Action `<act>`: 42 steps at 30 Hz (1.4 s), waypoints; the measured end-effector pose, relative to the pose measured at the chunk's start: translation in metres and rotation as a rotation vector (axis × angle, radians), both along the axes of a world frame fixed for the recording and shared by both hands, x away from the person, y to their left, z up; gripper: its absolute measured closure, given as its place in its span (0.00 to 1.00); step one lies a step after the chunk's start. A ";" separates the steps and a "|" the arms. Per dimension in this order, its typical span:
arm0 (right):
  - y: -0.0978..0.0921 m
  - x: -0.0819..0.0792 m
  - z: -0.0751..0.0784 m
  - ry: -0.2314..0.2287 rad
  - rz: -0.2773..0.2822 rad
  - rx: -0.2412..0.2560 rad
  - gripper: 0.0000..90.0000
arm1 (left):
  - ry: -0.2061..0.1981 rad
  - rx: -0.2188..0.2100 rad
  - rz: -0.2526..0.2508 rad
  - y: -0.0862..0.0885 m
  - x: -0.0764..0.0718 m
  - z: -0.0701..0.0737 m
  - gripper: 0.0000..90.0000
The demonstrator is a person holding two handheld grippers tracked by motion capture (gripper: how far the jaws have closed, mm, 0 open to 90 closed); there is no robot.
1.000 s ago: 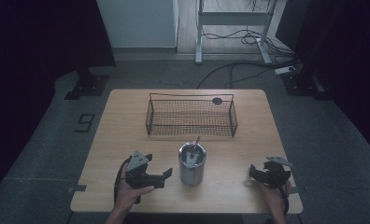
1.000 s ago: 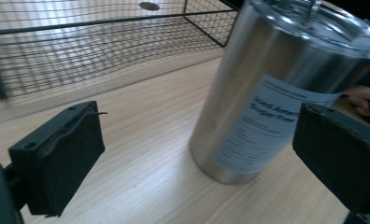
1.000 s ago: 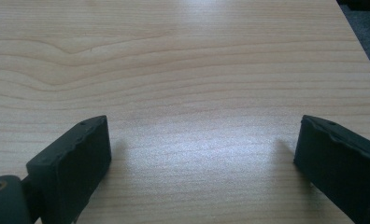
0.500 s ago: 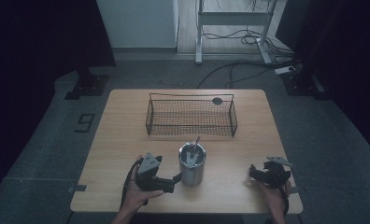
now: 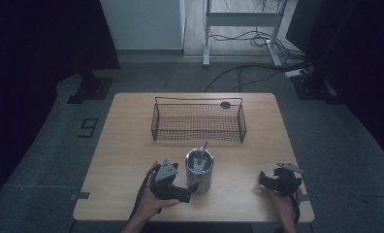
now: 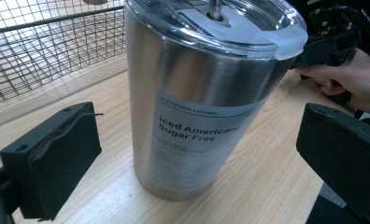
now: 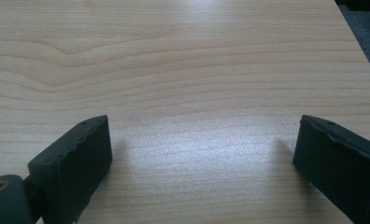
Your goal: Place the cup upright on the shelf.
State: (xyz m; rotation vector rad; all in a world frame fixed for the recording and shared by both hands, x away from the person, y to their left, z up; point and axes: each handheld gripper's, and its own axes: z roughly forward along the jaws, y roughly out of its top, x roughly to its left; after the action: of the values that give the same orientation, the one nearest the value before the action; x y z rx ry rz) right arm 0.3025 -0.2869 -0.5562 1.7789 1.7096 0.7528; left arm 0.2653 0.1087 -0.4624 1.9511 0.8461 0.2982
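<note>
A steel tumbler point(image 5: 200, 171) with a clear lid and a metal straw stands upright near the table's front middle. Its label reads "Iced Americano Sugar Free" in the left gripper view, on the tumbler point(image 6: 197, 93). My left gripper point(image 5: 186, 192) lies just left of it and is open. In its own view, the left gripper point(image 6: 197, 154) has one jaw on each side of the tumbler's lower body, neither touching. My right gripper point(image 5: 264, 179) rests at the front right, well apart from the tumbler. Seen close up, the right gripper point(image 7: 202, 149) is open over bare wood.
A black wire basket point(image 5: 198, 122) stands behind the tumbler, at the middle of the wooden table point(image 5: 127, 145). A small black disc point(image 5: 225, 105) lies by the basket's far right corner. The right hand point(image 6: 346, 79) shows beyond the tumbler in the left gripper view.
My left gripper has slid right toward the tumbler and now has its jaws on either side of it. The right gripper has stayed put.
</note>
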 end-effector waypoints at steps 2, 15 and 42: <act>0.000 0.000 0.000 0.000 0.000 0.000 0.05 | 0.003 0.002 0.001 -0.002 0.001 0.000 0.00; 0.000 0.000 0.000 0.000 -0.001 -0.001 0.05 | 0.005 0.046 -0.005 -0.023 0.012 -0.006 0.00; 0.000 0.000 0.000 -0.001 -0.002 -0.001 0.05 | -0.023 0.082 0.040 -0.055 0.037 -0.018 0.02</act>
State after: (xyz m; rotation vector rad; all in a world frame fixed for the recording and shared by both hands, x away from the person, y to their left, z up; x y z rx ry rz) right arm 0.3025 -0.2869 -0.5562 1.7792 1.7073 0.7514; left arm 0.3020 0.0534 -0.4805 2.0043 0.8703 0.3835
